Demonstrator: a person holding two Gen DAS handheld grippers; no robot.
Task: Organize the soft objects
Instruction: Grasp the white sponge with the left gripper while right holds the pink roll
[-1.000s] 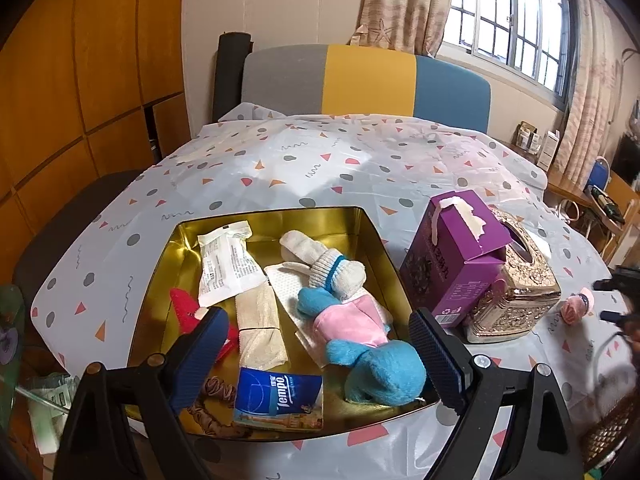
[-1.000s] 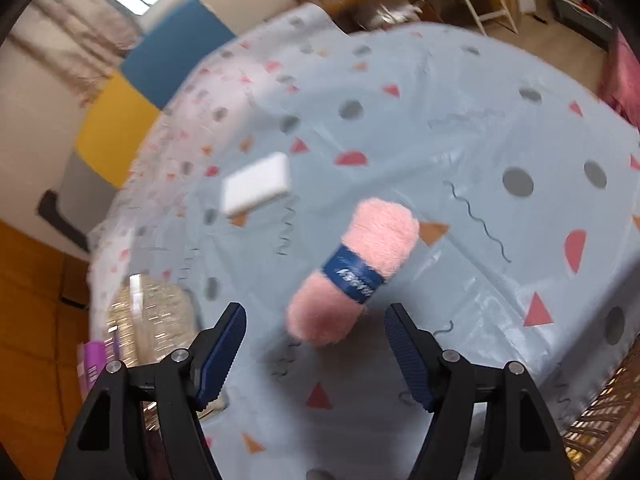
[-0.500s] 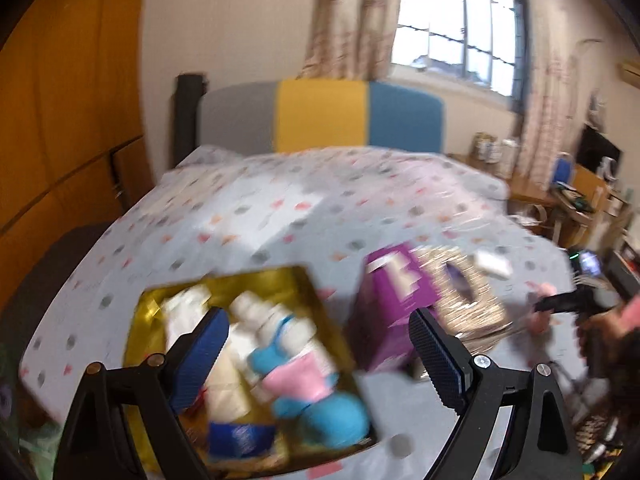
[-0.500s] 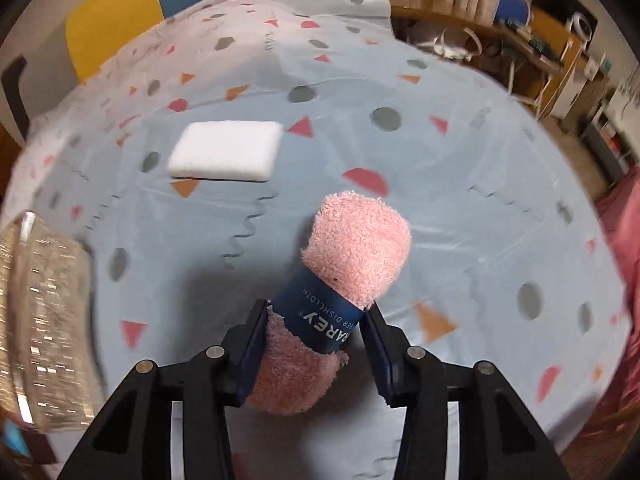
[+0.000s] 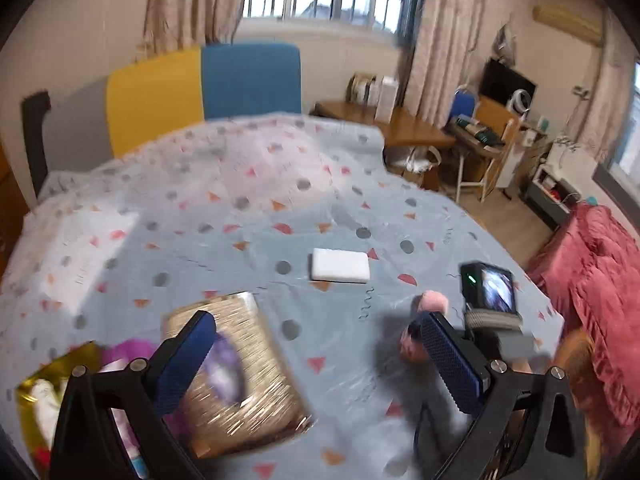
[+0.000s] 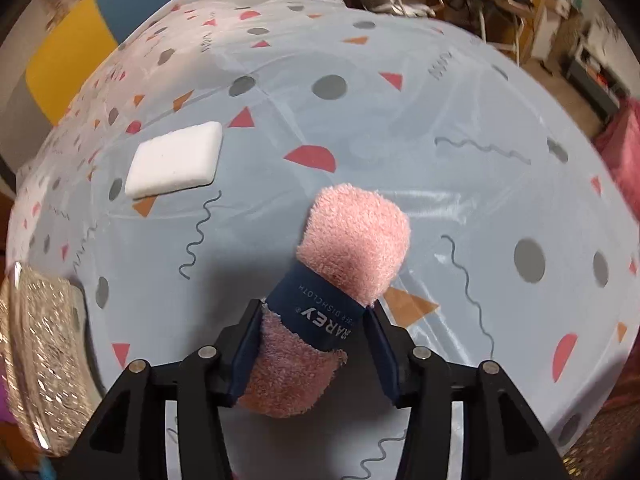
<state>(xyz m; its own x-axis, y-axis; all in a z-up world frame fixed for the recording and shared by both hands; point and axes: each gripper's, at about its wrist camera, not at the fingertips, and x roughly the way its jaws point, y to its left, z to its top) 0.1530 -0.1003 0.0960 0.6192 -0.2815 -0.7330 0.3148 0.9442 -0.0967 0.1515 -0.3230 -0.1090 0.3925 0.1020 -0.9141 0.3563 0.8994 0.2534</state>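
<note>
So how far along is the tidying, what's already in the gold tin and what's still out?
Done: the gold tin at the left edge already holds some things, blurred here. In hand: the right gripper has the pink rolled dishcloth between its pads, though its jaws are opening slightly. Left: the white sponge still lies on the tablecloth. The left gripper is empty, jaws opening.
</note>
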